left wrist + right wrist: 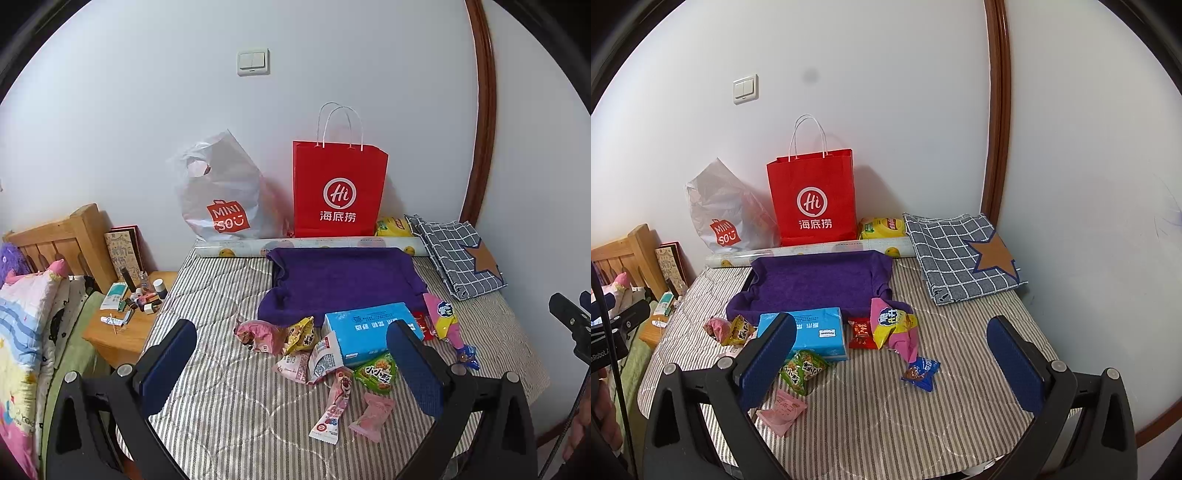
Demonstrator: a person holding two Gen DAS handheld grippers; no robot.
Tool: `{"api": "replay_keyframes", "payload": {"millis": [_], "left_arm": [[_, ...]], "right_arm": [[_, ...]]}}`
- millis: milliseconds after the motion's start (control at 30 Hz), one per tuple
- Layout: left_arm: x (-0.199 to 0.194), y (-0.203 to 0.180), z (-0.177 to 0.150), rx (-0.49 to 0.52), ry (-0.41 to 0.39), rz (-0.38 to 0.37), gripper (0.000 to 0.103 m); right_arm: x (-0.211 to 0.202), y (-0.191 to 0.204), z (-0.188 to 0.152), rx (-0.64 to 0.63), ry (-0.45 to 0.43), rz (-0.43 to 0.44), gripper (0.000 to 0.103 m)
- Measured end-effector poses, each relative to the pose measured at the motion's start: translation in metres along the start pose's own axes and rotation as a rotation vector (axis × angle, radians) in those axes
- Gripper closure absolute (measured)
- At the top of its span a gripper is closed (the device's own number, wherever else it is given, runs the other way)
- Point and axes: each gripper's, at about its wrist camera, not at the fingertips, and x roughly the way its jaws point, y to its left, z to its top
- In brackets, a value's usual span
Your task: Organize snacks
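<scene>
Several snack packets lie scattered on a striped cloth-covered table [229, 406]. Among them are a blue box [369, 328] [805, 332], a green packet [376, 374] [802, 371], a pink wrapped sweet [371, 415] [781, 410], a yellow-pink bag [892, 325] [443, 317], a small red packet [861, 333] and a blue packet [921, 373]. Behind them sits a tray lined with purple cloth [340, 280] [816, 280]. My left gripper [291, 365] hangs open above the near table. My right gripper [894, 358] is open too, empty, above the near table.
A red paper bag [338, 192] [812, 199] and a white plastic bag [221, 199] stand against the wall behind a rolled sheet [310, 245]. A checked folded cloth [960, 254] lies at back right, a yellow packet [882, 227] beside it. A wooden nightstand [122, 332] with small bottles stands left.
</scene>
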Motion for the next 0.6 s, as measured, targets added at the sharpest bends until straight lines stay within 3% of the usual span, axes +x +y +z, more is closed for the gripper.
{"api": "replay_keyframes", "payload": {"millis": [600], "left_arm": [[0.0002, -0.0001, -0.0041, 0.002, -0.004, -0.023, 0.0]], "right_arm": [[0.0034, 0.001, -0.0018, -0.006, -0.003, 0.005, 0.001]]}}
